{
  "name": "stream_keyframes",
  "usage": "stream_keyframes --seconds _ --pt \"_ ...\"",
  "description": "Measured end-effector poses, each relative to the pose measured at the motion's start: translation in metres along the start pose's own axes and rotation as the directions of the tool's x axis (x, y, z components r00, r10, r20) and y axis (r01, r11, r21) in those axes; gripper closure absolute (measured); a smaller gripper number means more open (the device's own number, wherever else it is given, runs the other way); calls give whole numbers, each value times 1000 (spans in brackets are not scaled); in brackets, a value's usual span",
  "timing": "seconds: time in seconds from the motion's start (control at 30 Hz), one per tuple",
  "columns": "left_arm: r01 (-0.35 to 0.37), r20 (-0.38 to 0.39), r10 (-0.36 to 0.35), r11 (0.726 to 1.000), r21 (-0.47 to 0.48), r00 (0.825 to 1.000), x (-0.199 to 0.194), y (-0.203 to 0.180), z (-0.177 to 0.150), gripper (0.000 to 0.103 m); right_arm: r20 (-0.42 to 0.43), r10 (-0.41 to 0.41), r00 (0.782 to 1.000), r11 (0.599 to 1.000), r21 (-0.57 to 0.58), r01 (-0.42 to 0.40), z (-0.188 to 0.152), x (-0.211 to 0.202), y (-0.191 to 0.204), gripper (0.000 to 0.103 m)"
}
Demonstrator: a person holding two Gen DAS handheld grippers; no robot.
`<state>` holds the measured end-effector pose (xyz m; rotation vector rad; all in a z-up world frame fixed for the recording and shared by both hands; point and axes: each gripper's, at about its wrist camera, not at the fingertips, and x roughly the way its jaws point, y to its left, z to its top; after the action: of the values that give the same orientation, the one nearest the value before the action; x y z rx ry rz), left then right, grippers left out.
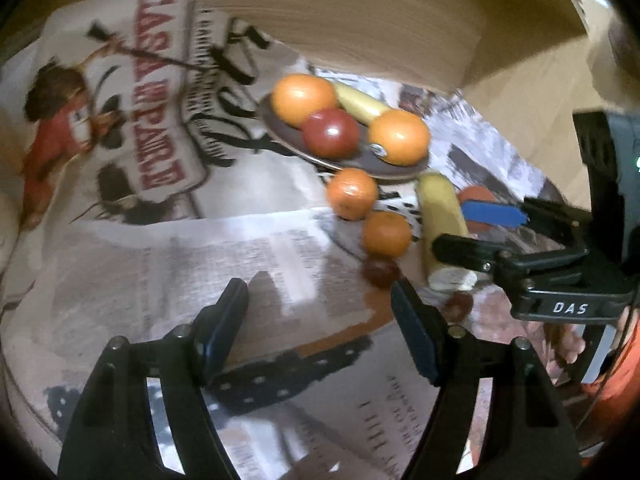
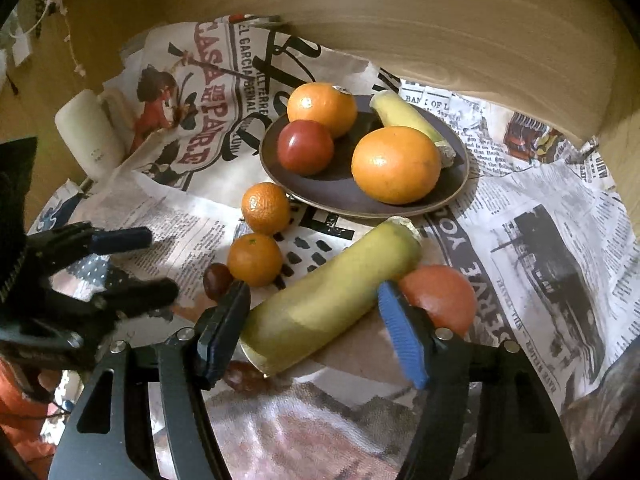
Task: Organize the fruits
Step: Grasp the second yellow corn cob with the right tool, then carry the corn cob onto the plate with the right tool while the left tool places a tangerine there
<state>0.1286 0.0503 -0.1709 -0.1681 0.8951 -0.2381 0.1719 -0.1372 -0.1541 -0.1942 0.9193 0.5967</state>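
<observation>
Spread across the tabletop, printed newspaper sheets [image 2: 540, 248]; behind, a plain tan wall [image 2: 440, 12]. At twelve o'clock, dark round plate [image 2: 348, 196] bearing fruit. Right gripper [image 2: 316, 320] jaws apart around loose yellow banana [image 2: 332, 292]. Left gripper [image 1: 320, 320] spread, holding nothing.

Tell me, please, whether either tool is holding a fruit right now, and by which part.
Nothing is held. The right tool is open, its fingers straddling the lower half of the loose banana piece without closing on it. The left tool is open and empty.
</observation>
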Motion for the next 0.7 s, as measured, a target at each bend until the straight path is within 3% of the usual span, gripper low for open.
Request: stream_keyframes --seconds 0.1,0.17,0.3,0.53,0.7 --pt "14 7 -14 999 -45 1000 -4 11 -2 30 -18 -23 1000 1000 13 23 0 6 2 33" --pt "15 11 -15 999 -49 1000 -5 13 -4 30 -32 15 999 998 56 -14 -3 7 -7 34" --pt "15 15 -15 999 -28 1000 -7 12 -7 29 -41 79 996 987 146 -72 -8 4 -23 46" --pt "29 15 -29 1000 5 999 -5 4 -5 29 -40 6 999 993 121 -1 -16 -17 -29 67" --pt "31 22 -32 999 26 999 -3 -2 1 29 -59 -37 998 996 81 42 -21 -28 -38 70"
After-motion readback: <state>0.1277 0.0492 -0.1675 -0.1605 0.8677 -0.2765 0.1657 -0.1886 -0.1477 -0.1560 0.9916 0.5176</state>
